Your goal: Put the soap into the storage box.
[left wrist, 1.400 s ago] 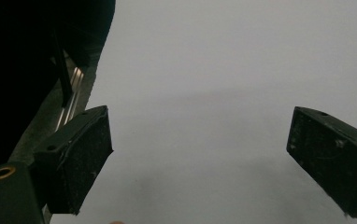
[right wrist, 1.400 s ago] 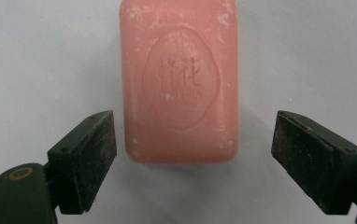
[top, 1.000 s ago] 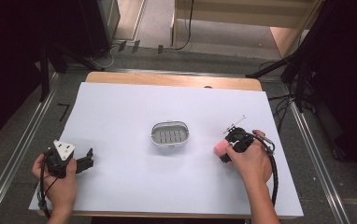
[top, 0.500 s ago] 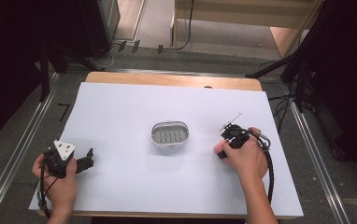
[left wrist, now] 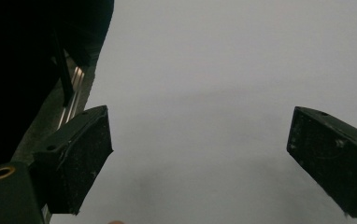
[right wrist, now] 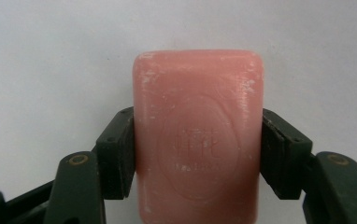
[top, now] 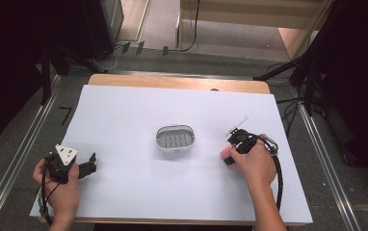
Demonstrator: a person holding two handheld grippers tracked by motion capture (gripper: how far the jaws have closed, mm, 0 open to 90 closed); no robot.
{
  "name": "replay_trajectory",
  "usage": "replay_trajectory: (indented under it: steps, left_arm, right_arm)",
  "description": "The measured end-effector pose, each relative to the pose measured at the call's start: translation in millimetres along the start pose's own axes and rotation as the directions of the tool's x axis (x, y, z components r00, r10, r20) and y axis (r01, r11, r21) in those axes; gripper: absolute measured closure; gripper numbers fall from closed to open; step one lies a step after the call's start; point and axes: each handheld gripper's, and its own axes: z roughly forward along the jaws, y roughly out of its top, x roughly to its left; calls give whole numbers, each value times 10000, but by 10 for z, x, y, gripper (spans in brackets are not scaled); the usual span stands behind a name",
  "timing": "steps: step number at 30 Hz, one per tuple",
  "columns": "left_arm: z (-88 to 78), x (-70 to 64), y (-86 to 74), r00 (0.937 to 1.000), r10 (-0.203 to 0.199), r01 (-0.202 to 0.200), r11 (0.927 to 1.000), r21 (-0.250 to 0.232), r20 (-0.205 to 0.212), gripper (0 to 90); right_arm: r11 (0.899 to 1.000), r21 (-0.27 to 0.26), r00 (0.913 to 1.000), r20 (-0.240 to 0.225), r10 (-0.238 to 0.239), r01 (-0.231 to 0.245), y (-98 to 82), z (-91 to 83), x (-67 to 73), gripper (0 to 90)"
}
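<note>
Surface: white sheet over a wooden desk (top: 172, 83), with dark floor and metal rails around it.
Soap dish: an oval slatted dish (top: 175, 138) sits near the middle of the sheet, nothing in it.
Soap: a pink bar (right wrist: 197, 135) with an embossed oval stamp, lying at the sheet's right side, well apart from the dish; in the high view it shows as a pink spot (top: 225, 153) at the right hand's tip.
Right hand-held gripper (right wrist: 197, 156): jaws clamped on the bar's two long sides, pads flush against it.
Left hand-held gripper (left wrist: 200, 163): jaws spread wide apart over bare sheet, holding nothing, low at the near left corner (top: 83, 168).
Step in hand: judged to be the grasp of the soap, just secured.
Next move: probably lift and carry left to the dish; this calls for a firm squeeze, since soap may slip, and a level set-down inside the rim.
</note>
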Motion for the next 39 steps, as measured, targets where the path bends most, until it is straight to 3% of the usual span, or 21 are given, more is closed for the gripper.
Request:
replay_trajectory:
  steps: [9,14,23,30,36,39]
  left_arm:
    - [1,-2,1,10000,65,-65,10000,36,-9,73]
    - [1,0,2,10000,46,-46,10000,53,-12,73]
    - [2,-1,1,10000,48,-48,10000,37,-7,73]
    - [2,0,1,10000,54,-54,10000,49,5,73]
    - [5,6,1,9999,10,-10,10000,37,118,73]
    - [4,8,2,9999,10,-11,10000,56,141,73]
  right_arm:
    - [9974,-74,9973,-194,-715,713,96,-133,20,386]
    - [9922,-154,9910,-504,-1242,1236,212,-234,43,387]
    - [9790,-254,9782,-425,-2033,2023,412,-355,93,387]
    - [9620,-581,9614,-527,-2699,2669,541,-425,187,387]
    - [9409,-590,9394,-631,-3370,3336,666,-453,312,387]
    - [9346,-652,9331,-645,-3537,3498,702,-456,346,387]
